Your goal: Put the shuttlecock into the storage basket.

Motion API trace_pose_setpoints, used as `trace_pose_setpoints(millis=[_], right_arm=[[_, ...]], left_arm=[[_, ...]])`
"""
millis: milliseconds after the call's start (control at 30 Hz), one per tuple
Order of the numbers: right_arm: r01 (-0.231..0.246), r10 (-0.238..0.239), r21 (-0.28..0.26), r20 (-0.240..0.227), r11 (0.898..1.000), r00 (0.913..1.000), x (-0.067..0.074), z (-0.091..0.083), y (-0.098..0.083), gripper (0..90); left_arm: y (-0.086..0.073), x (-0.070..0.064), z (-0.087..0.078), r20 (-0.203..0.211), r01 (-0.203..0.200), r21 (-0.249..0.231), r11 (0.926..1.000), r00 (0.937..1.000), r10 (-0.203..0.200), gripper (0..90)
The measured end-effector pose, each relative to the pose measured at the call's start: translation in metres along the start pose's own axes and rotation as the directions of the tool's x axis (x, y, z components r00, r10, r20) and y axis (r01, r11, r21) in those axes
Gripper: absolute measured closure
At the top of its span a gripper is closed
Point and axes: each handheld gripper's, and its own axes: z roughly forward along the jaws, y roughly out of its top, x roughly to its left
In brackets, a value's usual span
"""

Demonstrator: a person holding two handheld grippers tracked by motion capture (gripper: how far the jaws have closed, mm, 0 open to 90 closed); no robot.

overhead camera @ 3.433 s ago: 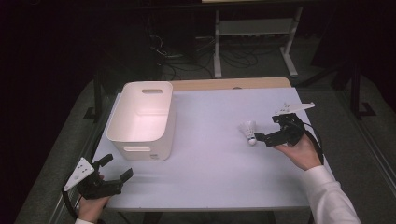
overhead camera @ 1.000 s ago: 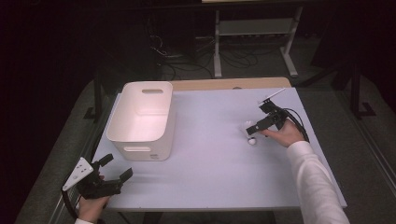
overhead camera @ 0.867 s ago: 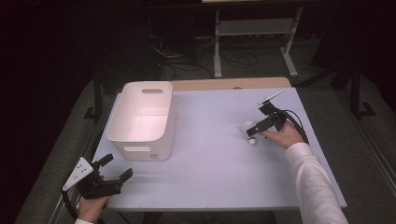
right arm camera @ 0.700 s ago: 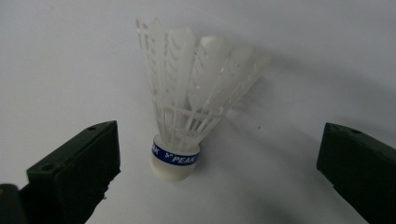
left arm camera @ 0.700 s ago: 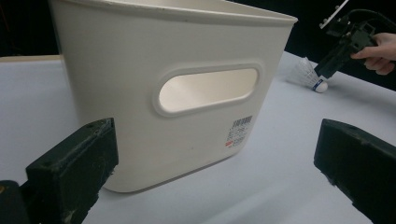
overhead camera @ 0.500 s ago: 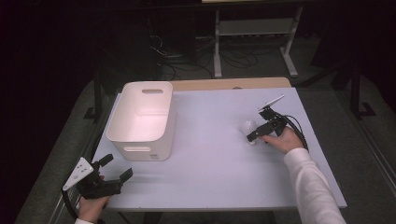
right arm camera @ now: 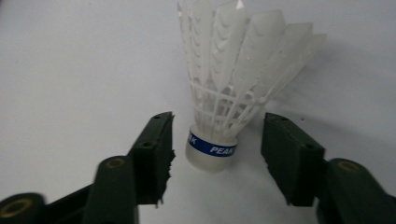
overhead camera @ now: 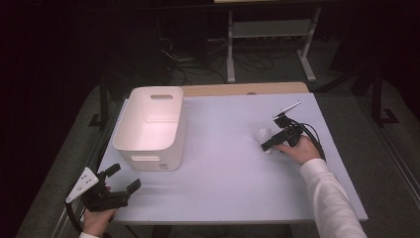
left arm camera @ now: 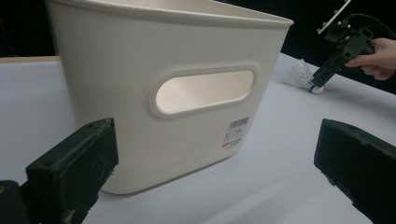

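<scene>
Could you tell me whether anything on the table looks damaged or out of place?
Nothing stands out: the shuttlecock looks intact, lying between the right gripper's closing jaws, not yet touched, and the white bin stands upright.

Right claw (right arm camera: 217,154) half-closed, just closing; left claw (left arm camera: 210,172) wide apart.

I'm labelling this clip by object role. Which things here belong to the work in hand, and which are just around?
In the work:
- shuttlecock, between the right gripper jaws, which have just been closing; pads not yet touching it
- white bin

Just around:
- left gripper, open, idle
- metal stand behind the table
</scene>
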Motion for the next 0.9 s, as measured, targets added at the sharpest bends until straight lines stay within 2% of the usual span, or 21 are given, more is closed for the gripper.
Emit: trace_pose_setpoints(millis=[67,167,300,367,467,567,667,900], right_arm=[[0.006,-0.006,0.006,-0.011,1.0,0.9999,-0.0012,0.0008,0.0001,45.6],[0.002,-0.002,0.007,0.006,1.0,1.0,-0.0003,0.002,0.0001,49.1],[-0.002,0.002,0.019,0.012,1.0,0.9999,0.0018,0.0036,0.0003,58.2],[0.016,-0.015,0.028,-0.01,0.999,0.9998,0.0019,0.0044,0.0002,62.8],[0.011,-0.011,0.032,0.001,0.999,0.9999,0.004,0.005,0.0005,63.7],[0.027,-0.027,0.03,0.002,0.999,0.9996,0.0044,0.0045,-0.0001,63.9],[0.028,-0.029,0.023,0.023,0.999,0.9993,0.0063,0.004,-0.0006,64.0],[0.032,-0.032,-0.009,0.011,0.999,0.9994,0.0075,-0.0048,-0.0017,64.0]], left_arm=[[0.0,-0.0001,0.0002,-0.001,0.002,0.0,1.0,1.0,-0.002,0.0],[0.0,-0.0002,0.0001,-0.001,0.003,-0.001,1.0,1.0,-0.003,0.0],[0.0,-0.0001,0.0,-0.002,0.007,0.0,1.0,1.0,-0.007,0.0],[0.0,-0.0002,0.0,-0.003,0.006,-0.001,1.0,1.0,-0.006,0.0],[0.0,-0.0002,-0.0001,-0.007,0.005,0.002,1.0,1.0,-0.005,0.0],[0.0,0.0,-0.0003,-0.007,0.002,0.0,1.0,1.0,-0.002,0.0],[0.0,0.0,-0.0003,-0.007,0.002,0.0,1.0,1.0,-0.002,0.0],[0.0001,-0.0001,-0.0004,-0.008,-0.004,0.007,1.0,1.0,0.004,0.0]])
